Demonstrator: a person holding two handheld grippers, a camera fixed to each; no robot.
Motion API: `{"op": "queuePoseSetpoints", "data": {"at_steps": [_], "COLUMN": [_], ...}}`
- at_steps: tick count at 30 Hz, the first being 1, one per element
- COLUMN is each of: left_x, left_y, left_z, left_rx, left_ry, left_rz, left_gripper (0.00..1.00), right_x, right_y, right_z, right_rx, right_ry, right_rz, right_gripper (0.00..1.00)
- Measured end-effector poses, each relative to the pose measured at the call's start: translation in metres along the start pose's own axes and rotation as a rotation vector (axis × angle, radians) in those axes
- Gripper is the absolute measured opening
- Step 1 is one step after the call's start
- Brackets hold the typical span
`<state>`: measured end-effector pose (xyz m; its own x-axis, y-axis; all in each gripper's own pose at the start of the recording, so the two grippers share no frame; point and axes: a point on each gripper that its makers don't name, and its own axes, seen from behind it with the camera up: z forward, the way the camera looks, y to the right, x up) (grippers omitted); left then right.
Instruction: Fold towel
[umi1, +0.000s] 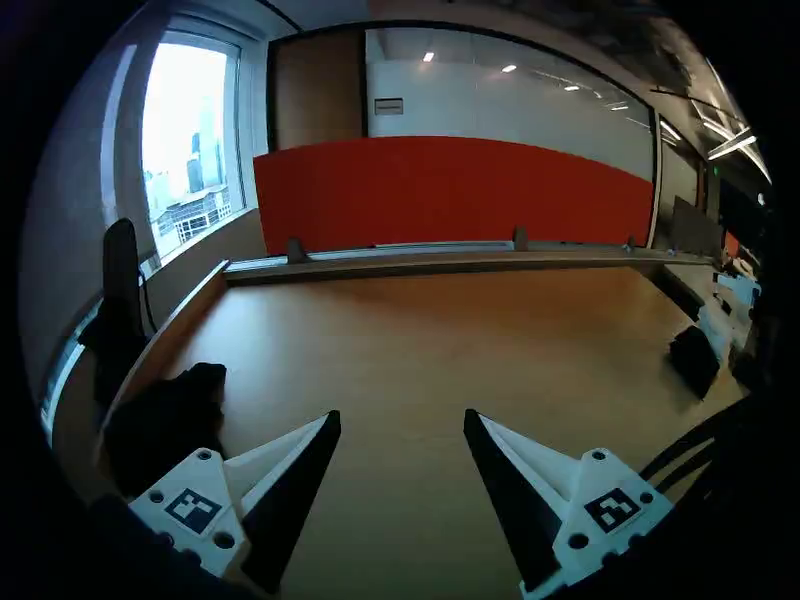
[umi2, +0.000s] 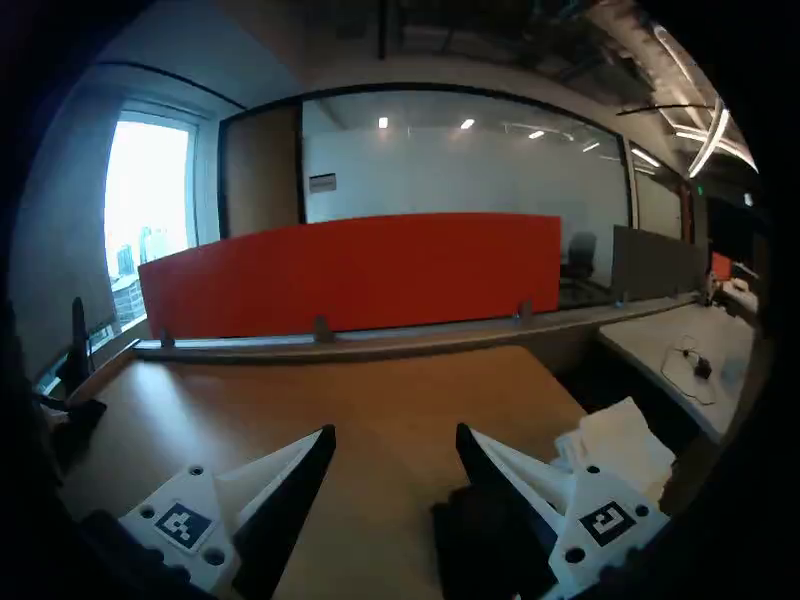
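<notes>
The likeliest towel is a pale, loosely stacked pile of cloth (umi2: 625, 435) at the right edge of the counter (umi2: 400, 400), seen in the right gripper view just beyond the right gripper's right-hand finger. It looks already bundled rather than spread flat, and I cannot tell how many pieces it holds. Just in front of it, near the front edge and partly under that finger, lies a dark flat shape (umi2: 475, 535) that I cannot identify.

The right gripper (umi2: 395, 432) hangs above the counter with its jaws wide apart and nothing between them. The left gripper (umi1: 402, 415) is likewise spread and empty over the bare middle of the wood. A dark crumpled heap (umi1: 165, 415) sits at the counter's left edge beside it, possibly cloth, and a small dark object (umi1: 693, 358) lies at the right edge. A red divider (umi1: 450, 195) runs along the far edge.

Folding seems not yet begun: this reads as the approach. The next move likely calls for swinging the right gripper toward the pale pile, pinching a single layer by a corner, and drawing it out onto the bare centre where both grippers can flatten it.
</notes>
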<state>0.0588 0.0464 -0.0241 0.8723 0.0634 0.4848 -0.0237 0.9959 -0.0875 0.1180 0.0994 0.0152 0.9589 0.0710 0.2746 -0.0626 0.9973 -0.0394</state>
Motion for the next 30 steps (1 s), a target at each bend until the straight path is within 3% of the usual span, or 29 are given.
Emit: {"op": "queuePoseSetpoints", "data": {"at_steps": [15, 21, 30], "left_x": [0.041, 0.059, 0.069], "left_y": [-0.011, -0.018, -0.03], "left_z": [0.002, 0.0, -0.002], "left_rx": [0.024, 0.038, 0.059], "left_ry": [0.16, 0.232, 0.281], "left_rz": [-0.016, -0.022, -0.048], "left_gripper": [0.91, 0.91, 0.91], "right_x": [0.029, 0.031, 0.032], "right_y": [-0.056, -0.076, -0.093], "right_z": [-0.009, -0.012, -0.014], "right_rx": [0.002, 0.011, 0.025], "right_ry": [0.135, 0.147, 0.148], "right_rz": [-0.056, -0.081, -0.092], "right_gripper": [0.93, 0.93, 0.93]}}
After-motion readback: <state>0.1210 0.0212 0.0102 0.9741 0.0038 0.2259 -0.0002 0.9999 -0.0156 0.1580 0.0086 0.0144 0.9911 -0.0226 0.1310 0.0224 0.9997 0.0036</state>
